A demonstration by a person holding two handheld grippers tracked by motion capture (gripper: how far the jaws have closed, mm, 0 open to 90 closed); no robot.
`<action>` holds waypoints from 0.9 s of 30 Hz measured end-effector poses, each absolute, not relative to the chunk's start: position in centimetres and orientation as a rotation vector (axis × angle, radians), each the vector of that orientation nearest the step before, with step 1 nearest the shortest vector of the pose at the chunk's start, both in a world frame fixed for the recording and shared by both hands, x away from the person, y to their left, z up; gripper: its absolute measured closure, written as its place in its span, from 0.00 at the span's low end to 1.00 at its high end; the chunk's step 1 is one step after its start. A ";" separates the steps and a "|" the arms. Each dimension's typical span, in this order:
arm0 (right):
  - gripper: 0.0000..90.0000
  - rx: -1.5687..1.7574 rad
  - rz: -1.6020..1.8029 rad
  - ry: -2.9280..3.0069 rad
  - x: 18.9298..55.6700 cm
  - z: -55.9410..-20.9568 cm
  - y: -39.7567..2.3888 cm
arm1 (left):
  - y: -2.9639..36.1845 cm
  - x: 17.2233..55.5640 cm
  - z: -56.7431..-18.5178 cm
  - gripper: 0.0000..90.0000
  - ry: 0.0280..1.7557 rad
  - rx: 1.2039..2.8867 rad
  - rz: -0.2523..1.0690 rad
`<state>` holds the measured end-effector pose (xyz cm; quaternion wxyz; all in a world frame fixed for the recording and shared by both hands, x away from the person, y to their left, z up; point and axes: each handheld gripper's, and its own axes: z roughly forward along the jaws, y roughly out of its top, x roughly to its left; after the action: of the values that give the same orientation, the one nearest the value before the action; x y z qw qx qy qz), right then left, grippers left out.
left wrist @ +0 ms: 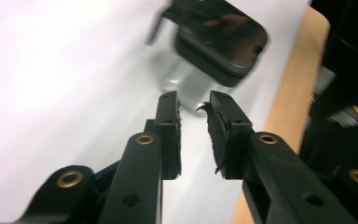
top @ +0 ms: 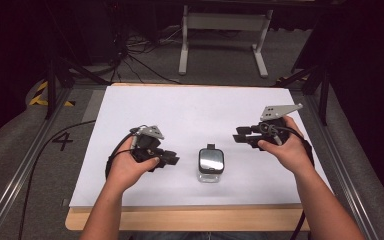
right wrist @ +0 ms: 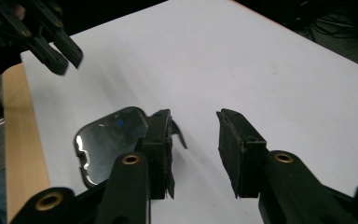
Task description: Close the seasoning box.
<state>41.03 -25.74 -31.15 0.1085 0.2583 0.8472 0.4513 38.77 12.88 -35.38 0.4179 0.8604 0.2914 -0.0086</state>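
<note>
A small clear jar with a glossy black lid stands on the white sheet, near the front middle. My left gripper hovers just left of it, its jaws a narrow gap apart with nothing between them. In the left gripper view the jar sits right beyond the gripper's tips. My right gripper hangs up and to the right of the jar, open and empty. The right gripper view has the lid beside the left fingertip, and the left gripper farther off.
The white sheet covers a wooden tabletop whose edge shows at the front. Metal rails run along both sides. Behind the table, a white frame and cables lie on the floor.
</note>
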 end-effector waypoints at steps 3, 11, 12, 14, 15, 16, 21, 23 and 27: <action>0.68 0.818 1.325 2.435 41.5 -31.2 -27.6 | 14.3 39.2 -35.5 0.77 0.788 2.118 0.029; 0.60 0.967 1.288 2.326 43.0 -32.4 -32.1 | 17.5 40.5 -36.6 0.64 0.920 2.050 0.187; 0.60 0.980 1.285 2.318 43.1 -32.6 -32.4 | 17.8 40.8 -36.8 0.62 0.930 2.055 0.216; 0.59 1.008 1.260 2.305 43.5 -33.2 -33.3 | 18.4 41.2 -37.5 0.62 0.956 2.052 0.242; 0.58 1.024 1.228 2.295 43.8 -33.6 -33.8 | 18.7 41.3 -37.7 0.61 0.967 2.049 0.248; 0.58 1.040 1.209 2.288 43.9 -34.0 -34.2 | 18.9 41.5 -38.0 0.60 0.981 2.037 0.253; 0.57 1.123 1.159 2.269 44.5 -36.1 -35.6 | 19.8 42.3 -39.5 0.54 1.022 1.991 0.283; 0.56 1.135 1.156 2.266 44.6 -36.5 -35.7 | 19.9 42.5 -39.8 0.49 1.034 1.976 0.286; 0.55 1.173 1.110 2.262 45.0 -38.5 -36.1 | 20.5 43.4 -41.6 0.43 1.074 1.949 0.300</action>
<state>44.96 -36.11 -38.46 0.1801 0.4150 0.8006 0.3929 43.38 20.53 -41.62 0.4331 0.7823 0.4312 0.1203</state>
